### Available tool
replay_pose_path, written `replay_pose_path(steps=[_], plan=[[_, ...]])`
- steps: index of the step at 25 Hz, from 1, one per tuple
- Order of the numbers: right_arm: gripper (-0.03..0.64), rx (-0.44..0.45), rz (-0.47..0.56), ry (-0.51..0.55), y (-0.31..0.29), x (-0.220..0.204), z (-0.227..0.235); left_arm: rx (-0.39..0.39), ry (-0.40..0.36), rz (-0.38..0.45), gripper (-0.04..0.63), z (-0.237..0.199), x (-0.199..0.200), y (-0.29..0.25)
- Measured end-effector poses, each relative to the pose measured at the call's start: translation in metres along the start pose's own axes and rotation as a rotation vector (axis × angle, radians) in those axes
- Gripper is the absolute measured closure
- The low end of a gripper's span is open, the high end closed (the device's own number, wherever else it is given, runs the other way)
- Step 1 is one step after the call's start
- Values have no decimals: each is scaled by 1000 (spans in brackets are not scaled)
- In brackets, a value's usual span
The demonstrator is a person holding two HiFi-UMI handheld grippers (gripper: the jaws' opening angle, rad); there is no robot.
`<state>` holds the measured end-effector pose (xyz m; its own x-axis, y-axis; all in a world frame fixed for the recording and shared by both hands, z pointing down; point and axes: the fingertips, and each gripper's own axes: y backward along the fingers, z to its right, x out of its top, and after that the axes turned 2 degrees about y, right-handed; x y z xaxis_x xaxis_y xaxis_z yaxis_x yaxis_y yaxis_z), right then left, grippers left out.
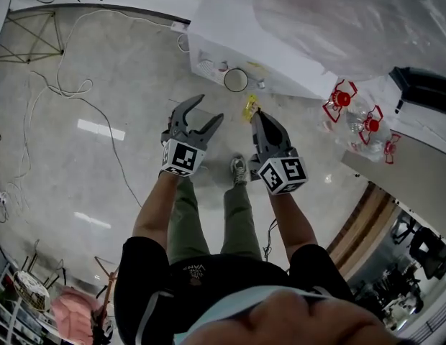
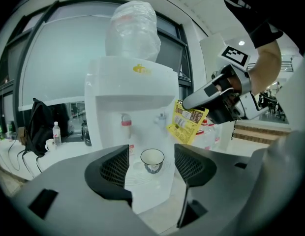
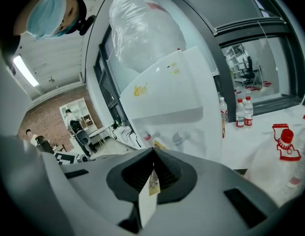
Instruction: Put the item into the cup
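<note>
Head view: the right tool [image 1: 255,115] is clamped on a yellow sachet [image 1: 249,108] that sticks out past its tips. The left tool [image 1: 207,109], beside it, has its jaws wide apart and holds nothing. The cup [image 1: 236,80] stands on the tray of a water dispenser [image 1: 280,49], just ahead of the sachet and slightly to its left, so the right tool is the nearer one.

Left gripper view: the parted jaws frame the cup, which stands well beyond them. The sachet hangs above and to the right of the rim, its long axis nearly upright.

Right gripper view: the jaws pinch the sachet edge-on. The cup is hidden behind them. The coming move probably carries the sachet forward, leftward and down.
</note>
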<state>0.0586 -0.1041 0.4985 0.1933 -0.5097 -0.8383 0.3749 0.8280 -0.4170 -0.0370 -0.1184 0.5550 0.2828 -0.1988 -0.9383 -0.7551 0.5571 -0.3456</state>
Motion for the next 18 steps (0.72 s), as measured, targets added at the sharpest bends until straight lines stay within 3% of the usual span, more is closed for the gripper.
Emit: replay_pose_path(steps=[8,18], plan=[[574,15,8,54,-32,-15,11,-25,24,-29,296,-5,-53,-37],[574,48,32,145,-71,-32,14,-49,17,-38,285,-11,-83,-78]])
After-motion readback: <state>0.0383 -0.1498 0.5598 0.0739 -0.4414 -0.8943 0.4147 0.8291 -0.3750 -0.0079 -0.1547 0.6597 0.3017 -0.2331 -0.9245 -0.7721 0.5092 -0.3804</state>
